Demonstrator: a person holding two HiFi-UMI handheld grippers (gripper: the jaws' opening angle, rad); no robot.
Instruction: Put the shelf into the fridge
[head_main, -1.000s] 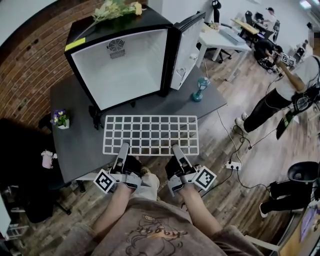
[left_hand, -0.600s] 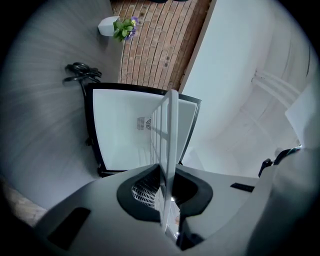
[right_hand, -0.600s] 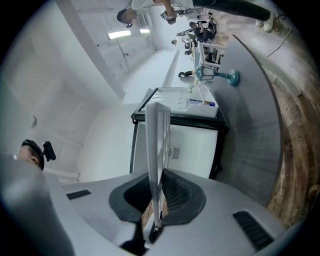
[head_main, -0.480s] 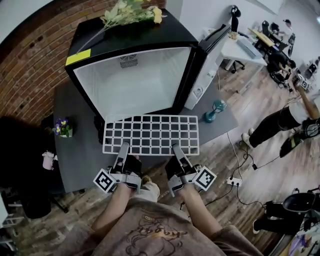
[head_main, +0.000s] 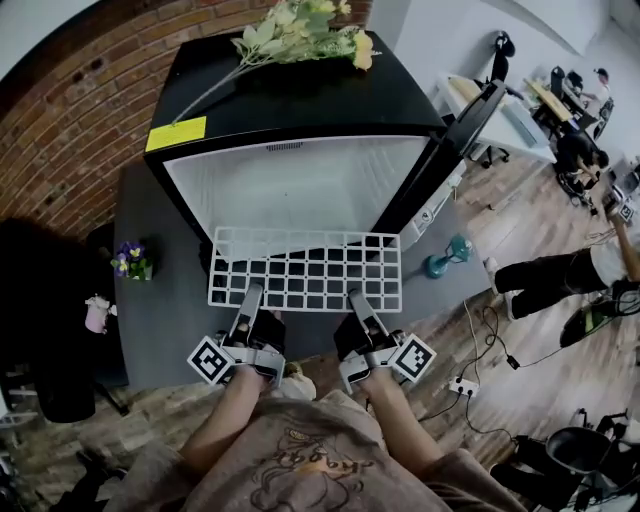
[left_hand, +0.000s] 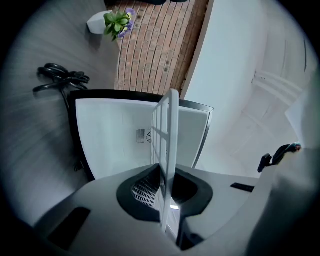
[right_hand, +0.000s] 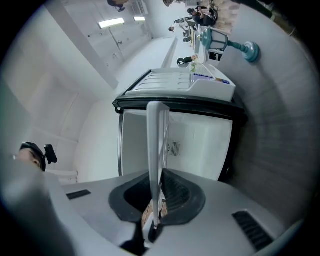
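The white wire shelf (head_main: 305, 270) is held flat and level out in front of the person, its far edge right at the lower lip of the open fridge (head_main: 290, 185) at twelve o'clock, most of the grid out over the grey table (head_main: 160, 310). The left gripper (head_main: 249, 296) pinches the shelf's near edge, jaws pressed on the wire frame, and the right gripper (head_main: 358, 301) does the same further along that edge. The fridge door (head_main: 468, 135) stands swung open at about two o'clock. A bunch of yellow flowers (head_main: 300, 30) lies on the fridge top beside a yellow note (head_main: 176, 133). A small potted plant (head_main: 132, 262) sits at ten o'clock, a teal ornament (head_main: 446, 257) at three.
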